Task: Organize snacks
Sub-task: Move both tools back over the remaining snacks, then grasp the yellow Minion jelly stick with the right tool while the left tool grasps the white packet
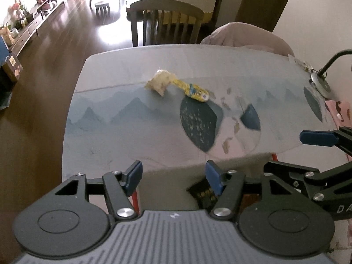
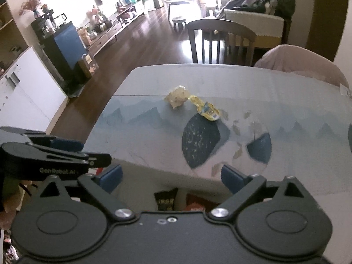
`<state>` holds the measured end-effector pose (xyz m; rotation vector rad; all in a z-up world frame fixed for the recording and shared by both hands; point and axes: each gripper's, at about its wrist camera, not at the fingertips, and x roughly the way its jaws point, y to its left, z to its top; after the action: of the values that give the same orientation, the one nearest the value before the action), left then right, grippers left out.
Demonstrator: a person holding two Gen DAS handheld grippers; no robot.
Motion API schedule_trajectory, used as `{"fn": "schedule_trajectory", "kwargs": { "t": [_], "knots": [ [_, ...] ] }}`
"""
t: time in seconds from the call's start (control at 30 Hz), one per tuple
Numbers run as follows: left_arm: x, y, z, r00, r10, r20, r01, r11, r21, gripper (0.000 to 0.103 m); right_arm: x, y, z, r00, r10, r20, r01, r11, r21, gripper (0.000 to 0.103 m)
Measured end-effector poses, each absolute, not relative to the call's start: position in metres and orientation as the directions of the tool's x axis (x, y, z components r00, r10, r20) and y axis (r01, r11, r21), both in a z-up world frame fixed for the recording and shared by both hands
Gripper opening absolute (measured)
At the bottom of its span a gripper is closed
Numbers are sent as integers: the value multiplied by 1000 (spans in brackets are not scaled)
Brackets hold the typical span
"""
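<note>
Snacks lie on the table (image 1: 110, 132) well beyond both grippers: a pale crumpled packet (image 1: 158, 83) and a yellow wrapper (image 1: 193, 90) with blue print, their ends touching. In the left wrist view the pair forms one long shape whose axis runs from 10 o'clock to 4 o'clock, the packet at the 10 o'clock end, the wrapper's rounded tip pointing to 4 o'clock over the edge of a dark oval (image 1: 198, 123) in the cloth's pattern. The right wrist view shows the same slant. The left gripper (image 1: 173, 178) hangs over the table's near edge, its blue pads (image 1: 133, 177) apart with nothing between them. The right gripper (image 2: 171, 179) stands at its 3 o'clock, spread wider, also empty. A chair (image 1: 165, 19) stands at the table's far side, at 12 o'clock.
</note>
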<state>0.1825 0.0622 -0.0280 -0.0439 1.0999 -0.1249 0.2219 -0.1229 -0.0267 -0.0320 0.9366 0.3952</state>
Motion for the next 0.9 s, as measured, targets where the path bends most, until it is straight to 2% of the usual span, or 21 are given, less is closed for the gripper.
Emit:
{"fn": "schedule_trajectory", "kwargs": {
  "t": [0.37, 0.47, 0.7, 0.9],
  "knots": [
    [267, 65, -27, 464, -143, -874, 89, 989, -115, 80, 312, -123, -26, 462, 354, -813, -401, 901, 164, 101],
    [298, 68, -33, 425, -191, -885, 104, 981, -162, 80, 341, -120, -28, 450, 347, -823, -417, 896, 150, 101],
    [369, 69, -56, 414, -134, -900, 92, 990, -105, 81, 409, -113, -52, 408, 344, -846, -457, 879, 138, 102],
    [417, 66, -100, 375, -96, -922, 97, 993, -64, 81, 454, -103, -92, 344, 327, -880, -488, 863, 129, 102]
  ]
}}
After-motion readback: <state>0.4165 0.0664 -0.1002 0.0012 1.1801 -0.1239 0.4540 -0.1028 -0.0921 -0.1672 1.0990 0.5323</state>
